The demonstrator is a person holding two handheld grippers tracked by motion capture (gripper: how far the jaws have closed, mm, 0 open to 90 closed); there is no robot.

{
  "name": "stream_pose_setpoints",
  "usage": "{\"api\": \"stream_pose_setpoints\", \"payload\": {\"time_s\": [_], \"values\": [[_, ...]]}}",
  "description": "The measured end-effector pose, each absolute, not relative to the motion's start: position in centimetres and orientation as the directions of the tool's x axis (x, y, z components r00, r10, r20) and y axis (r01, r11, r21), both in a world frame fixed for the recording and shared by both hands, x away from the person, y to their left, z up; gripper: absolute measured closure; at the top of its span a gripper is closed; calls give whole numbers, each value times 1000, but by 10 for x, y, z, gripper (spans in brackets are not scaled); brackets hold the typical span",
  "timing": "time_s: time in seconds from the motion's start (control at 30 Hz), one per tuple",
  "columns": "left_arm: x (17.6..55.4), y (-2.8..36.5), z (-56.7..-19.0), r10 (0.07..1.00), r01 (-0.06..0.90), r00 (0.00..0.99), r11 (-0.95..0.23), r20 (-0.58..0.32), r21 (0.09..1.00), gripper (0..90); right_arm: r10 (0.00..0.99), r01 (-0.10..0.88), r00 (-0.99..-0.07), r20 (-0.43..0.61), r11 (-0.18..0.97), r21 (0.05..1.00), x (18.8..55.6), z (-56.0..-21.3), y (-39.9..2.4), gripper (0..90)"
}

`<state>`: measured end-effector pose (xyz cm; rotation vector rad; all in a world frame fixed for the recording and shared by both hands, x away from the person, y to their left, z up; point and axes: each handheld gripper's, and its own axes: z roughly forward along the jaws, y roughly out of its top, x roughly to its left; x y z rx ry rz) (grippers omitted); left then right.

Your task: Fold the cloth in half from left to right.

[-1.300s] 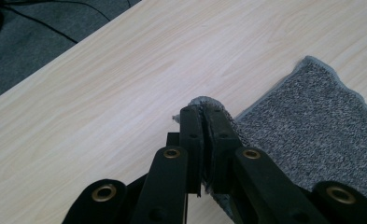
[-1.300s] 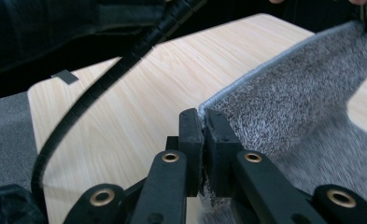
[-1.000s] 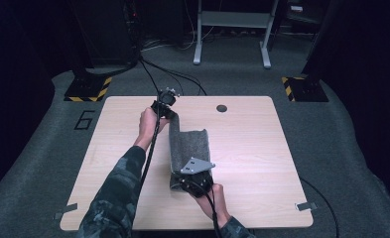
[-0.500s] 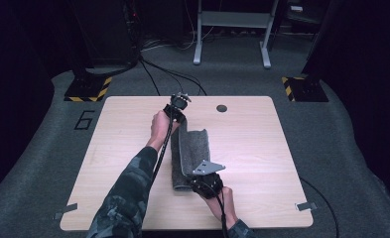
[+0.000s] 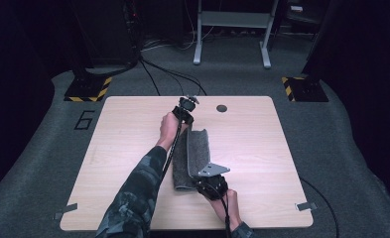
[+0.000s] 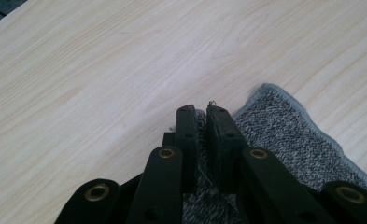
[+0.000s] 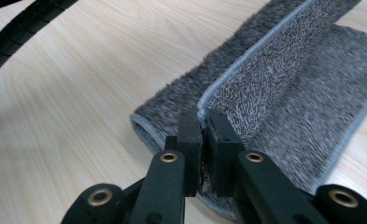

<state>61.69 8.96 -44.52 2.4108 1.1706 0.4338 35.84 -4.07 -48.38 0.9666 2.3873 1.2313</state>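
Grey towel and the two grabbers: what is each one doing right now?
grey towel: lying on the table, partly folded, one long edge lifted.
left gripper: shut on the towel's far corner.
right gripper: shut on the towel's near edge.

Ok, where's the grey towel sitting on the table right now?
In the high view the grey towel lies folded near the table's middle, between the left gripper and right gripper.
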Motion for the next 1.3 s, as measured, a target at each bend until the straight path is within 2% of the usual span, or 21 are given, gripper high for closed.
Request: {"api": "stream_pose_setpoints", "payload": {"time_s": [0.17, 0.23, 0.37, 0.5, 0.63, 0.73, 0.8, 0.83, 0.97, 1.07, 1.3], "values": [[618, 79, -450, 794, 663, 601, -557, 87, 501, 839, 693, 444, -719, 51, 401, 801, 356, -485, -49, 848], [619, 75, -452, 791, 664, 607, -560, 80, 496, 809, 702, 445, -711, 46, 399, 802, 354, -485, -53, 839], [620, 69, -454, 806, 673, 589, -531, 60, 515, 499, 723, 469, -689, 51, 390, 792, 352, -489, -62, 774], [616, 72, -448, 815, 675, 578, -498, 28, 544, 337, 758, 499, -650, 49, 378, 780, 351, -496, -78, 676], [613, 78, -441, 817, 672, 576, -489, 22, 557, 282, 779, 522, -625, 52, 368, 769, 350, -498, -88, 606], [607, 89, -437, 815, 668, 580, -475, -1, 572, 247, 797, 548, -599, 77, 338, 765, 352, -499, -102, 489], [600, 97, -435, 815, 666, 579, -465, -12, 583, 241, 800, 550, -594, 87, 325, 769, 354, -499, -104, 480], [594, 105, -433, 810, 657, 587, -470, -8, 589, 230, 803, 543, -591, 79, 323, 775, 361, -497, -105, 443], [584, 117, -433, 809, 653, 587, -469, -6, 595, 193, 801, 539, -594, 71, 332, 774, 373, -495, -102, 388], [576, 135, -439, 822, 659, 569, -475, 25, 583, 199, 808, 556, -586, 57, 350, 754, 385, -498, -96, 304], [583, 163, -467, 865, 713, 499, -442, 47, 544, 215, 805, 570, -593, 24, 398, 719, 388, -508, -95, 288]]}}
